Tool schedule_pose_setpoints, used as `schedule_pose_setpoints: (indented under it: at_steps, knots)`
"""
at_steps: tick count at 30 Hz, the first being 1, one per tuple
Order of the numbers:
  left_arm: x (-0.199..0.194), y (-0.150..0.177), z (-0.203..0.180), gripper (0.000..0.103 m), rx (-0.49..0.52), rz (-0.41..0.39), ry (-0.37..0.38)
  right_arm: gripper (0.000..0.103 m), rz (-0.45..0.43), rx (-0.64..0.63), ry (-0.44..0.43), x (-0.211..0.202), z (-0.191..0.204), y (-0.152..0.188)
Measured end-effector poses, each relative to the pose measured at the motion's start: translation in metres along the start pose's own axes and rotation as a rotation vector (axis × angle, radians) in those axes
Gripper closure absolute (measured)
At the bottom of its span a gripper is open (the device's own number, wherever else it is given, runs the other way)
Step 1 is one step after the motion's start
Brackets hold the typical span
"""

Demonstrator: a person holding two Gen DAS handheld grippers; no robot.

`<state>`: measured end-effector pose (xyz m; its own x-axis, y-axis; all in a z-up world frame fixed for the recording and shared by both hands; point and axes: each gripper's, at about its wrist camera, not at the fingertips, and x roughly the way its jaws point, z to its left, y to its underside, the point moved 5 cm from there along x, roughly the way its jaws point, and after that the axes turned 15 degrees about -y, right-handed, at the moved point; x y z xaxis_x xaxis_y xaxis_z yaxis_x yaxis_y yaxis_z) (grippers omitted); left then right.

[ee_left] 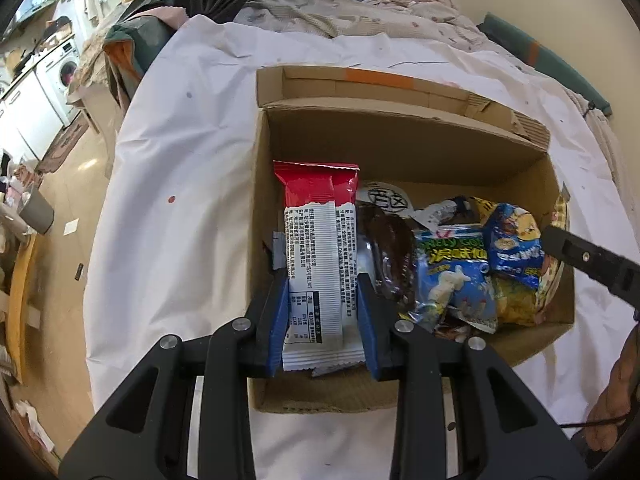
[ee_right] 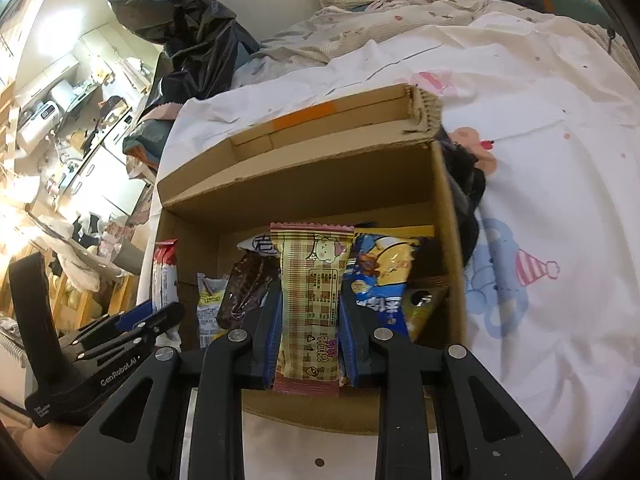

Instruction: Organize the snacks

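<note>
An open cardboard box (ee_left: 400,136) stands on a white sheet and holds several snack packets. My left gripper (ee_left: 322,284) is shut on a red-and-white snack packet (ee_left: 316,240) and holds it upright over the box's left side. My right gripper (ee_right: 308,300) is shut on a yellow checked snack packet (ee_right: 310,296) over the box (ee_right: 304,184). In the right wrist view the left gripper (ee_right: 156,312) and its red-and-white packet (ee_right: 164,276) show at the left. Blue packets (ee_left: 512,248) and a dark chocolate packet (ee_left: 388,252) lie inside the box.
The box sits on a bed covered by a white sheet (ee_left: 180,160) with cartoon prints (ee_right: 512,272). Rumpled bedding (ee_left: 360,12) and a black bag (ee_right: 192,20) lie behind. A cluttered room with a washing machine (ee_left: 64,68) is to the left.
</note>
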<state>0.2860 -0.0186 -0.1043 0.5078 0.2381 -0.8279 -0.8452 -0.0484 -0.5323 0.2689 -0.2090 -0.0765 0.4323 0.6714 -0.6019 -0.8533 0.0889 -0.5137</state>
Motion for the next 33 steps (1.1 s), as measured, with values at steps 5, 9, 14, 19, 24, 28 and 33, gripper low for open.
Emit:
schedule_pose_setpoints:
  at_steps: [5,9,14,19,24,28,33]
  knots:
    - [0.002,-0.002,-0.003,0.075,-0.005,0.013,0.034,0.076,0.049,0.006,0.005,0.015,-0.002,0.006]
    - [0.001,0.001,-0.009,0.073,0.022,0.011,0.026,0.074,0.068,0.011,0.012,0.019,-0.003,0.009]
    - [-0.004,0.003,-0.012,0.039,0.033,0.014,0.072,0.069,0.062,0.004,0.007,0.015,-0.002,0.007]
    - [-0.021,0.000,-0.008,0.020,0.015,-0.063,0.061,0.022,0.001,0.000,-0.020,0.001,0.004,0.003]
    - [-0.040,-0.004,0.004,0.020,-0.025,-0.150,0.025,0.013,-0.103,-0.038,-0.019,-0.024,0.016,-0.008]
    - [-0.060,-0.006,0.021,0.020,-0.075,-0.212,0.012,0.006,-0.183,-0.051,0.001,-0.047,0.025,-0.009]
    - [-0.085,-0.004,0.040,0.020,-0.107,-0.273,-0.010,0.000,-0.254,-0.095,0.019,-0.075,0.041,-0.001]
